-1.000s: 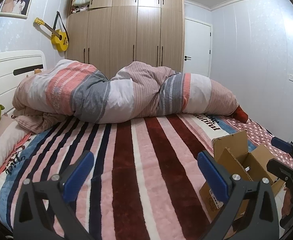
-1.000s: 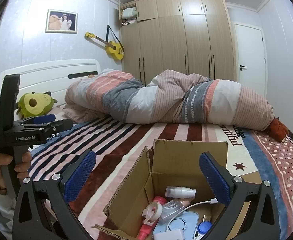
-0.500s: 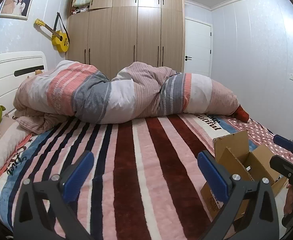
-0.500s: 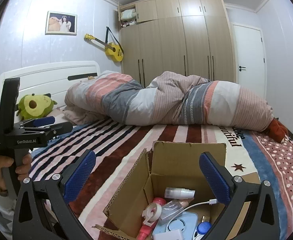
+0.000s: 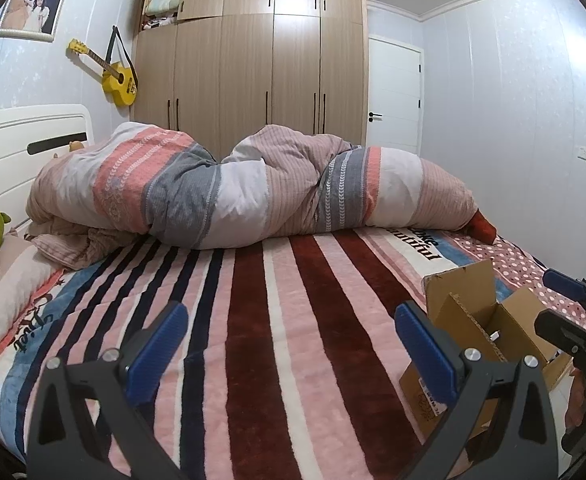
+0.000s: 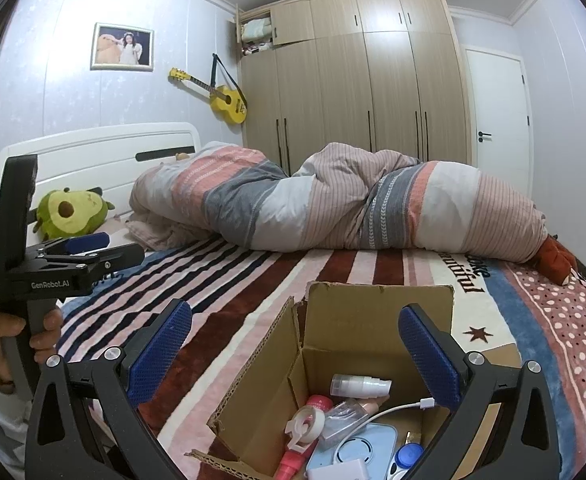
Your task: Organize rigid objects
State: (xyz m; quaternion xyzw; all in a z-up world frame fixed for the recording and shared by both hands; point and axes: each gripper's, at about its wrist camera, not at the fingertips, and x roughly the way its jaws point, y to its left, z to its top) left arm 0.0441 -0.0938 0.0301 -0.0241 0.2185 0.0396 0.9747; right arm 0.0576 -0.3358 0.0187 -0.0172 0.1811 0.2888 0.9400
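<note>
- We see corrugated cardboard box (image 6: 377, 320), matt, torn edges.
- Fuzzy fleece blanket (image 5: 277, 320).
- Wardrobe (image 5: 269, 68): smooth wood-grain.
- Finger pads (image 6: 161, 344): textured blue rubber.

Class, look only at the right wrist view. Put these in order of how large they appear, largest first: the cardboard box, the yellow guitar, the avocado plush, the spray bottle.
1. Cardboard box, though it is nearest the camera.
2. Guitar and avocado plush: too alike to rank.
3. Spray bottle.
</note>
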